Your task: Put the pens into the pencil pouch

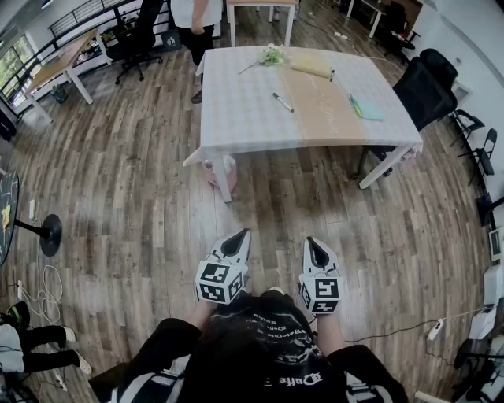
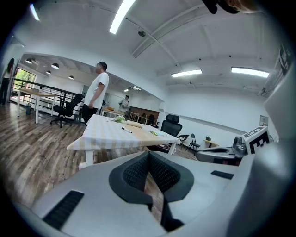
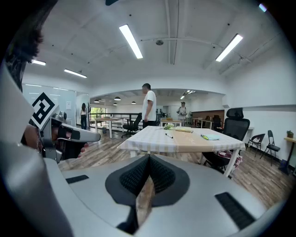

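Far ahead stands a table with a checked cloth (image 1: 236, 118). On it lie a black pen (image 1: 282, 101), a tan pencil pouch (image 1: 311, 65) with a second dark pen (image 1: 331, 75) at its right end, and a teal item (image 1: 367, 109). My left gripper (image 1: 239, 235) and right gripper (image 1: 313, 244) hang side by side over the wooden floor, well short of the table. Both are shut with nothing between the jaws. The left gripper view shows its closed tip (image 2: 149, 155) and the pen (image 2: 126, 130). The right gripper view shows its closed tip (image 3: 149, 159), the pen (image 3: 169, 135) and the pouch (image 3: 183, 130).
A person (image 1: 197, 24) stands at the table's far left corner. A black office chair (image 1: 425, 86) stands at the table's right side. A small flower bunch (image 1: 272, 54) lies near the pouch. More desks and chairs (image 1: 134, 39) are at the back left; cables (image 1: 47, 287) lie on the floor.
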A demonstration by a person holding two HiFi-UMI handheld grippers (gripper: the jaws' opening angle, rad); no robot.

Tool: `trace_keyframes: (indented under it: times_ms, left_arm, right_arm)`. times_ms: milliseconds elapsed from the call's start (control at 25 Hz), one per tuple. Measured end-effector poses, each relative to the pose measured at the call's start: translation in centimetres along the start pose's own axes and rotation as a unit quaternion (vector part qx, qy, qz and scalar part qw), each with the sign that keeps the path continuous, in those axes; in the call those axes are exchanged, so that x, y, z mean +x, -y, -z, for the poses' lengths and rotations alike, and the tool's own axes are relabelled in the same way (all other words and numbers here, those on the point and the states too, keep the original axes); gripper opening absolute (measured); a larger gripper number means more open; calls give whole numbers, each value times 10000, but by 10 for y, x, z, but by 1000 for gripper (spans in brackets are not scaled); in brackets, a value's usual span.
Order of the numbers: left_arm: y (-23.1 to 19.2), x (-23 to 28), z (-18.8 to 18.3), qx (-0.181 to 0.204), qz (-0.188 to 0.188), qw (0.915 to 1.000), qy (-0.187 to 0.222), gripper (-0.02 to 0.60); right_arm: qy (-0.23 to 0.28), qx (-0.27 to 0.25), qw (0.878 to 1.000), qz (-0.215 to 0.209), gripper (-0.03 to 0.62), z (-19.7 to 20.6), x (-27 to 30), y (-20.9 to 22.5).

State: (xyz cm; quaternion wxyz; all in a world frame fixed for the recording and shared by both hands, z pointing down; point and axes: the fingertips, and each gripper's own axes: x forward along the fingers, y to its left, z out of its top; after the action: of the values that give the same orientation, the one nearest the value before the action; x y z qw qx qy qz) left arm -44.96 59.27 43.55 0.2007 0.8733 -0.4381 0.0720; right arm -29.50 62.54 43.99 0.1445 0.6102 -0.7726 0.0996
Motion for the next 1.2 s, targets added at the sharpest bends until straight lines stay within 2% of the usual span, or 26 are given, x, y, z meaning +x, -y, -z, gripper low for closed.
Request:
trace_keyframes:
  times_ms: [280, 520, 840, 1000, 1200]
  left_arm:
    - [-1, -3, 2, 38, 58, 10000, 15, 20]
    - [-14, 1, 2, 25, 179, 9998, 3, 20]
    - [-33, 2, 3, 17, 422, 9991, -71, 20]
    - [-39, 16, 0, 16, 401, 9991, -133, 20]
    - [-37, 57, -4, 86, 432, 9988, -236, 21]
  right_arm:
    - [-230, 104, 9996, 119, 8, 16, -1, -2]
    - [117, 340, 9991, 234, 11, 4, 6, -6]
    - [204, 641, 9971, 357, 11, 9, 17, -18]
    - [56, 741, 9968, 280, 11, 12, 31, -15]
    - [-28, 742, 9971, 148, 11, 10, 63, 12]
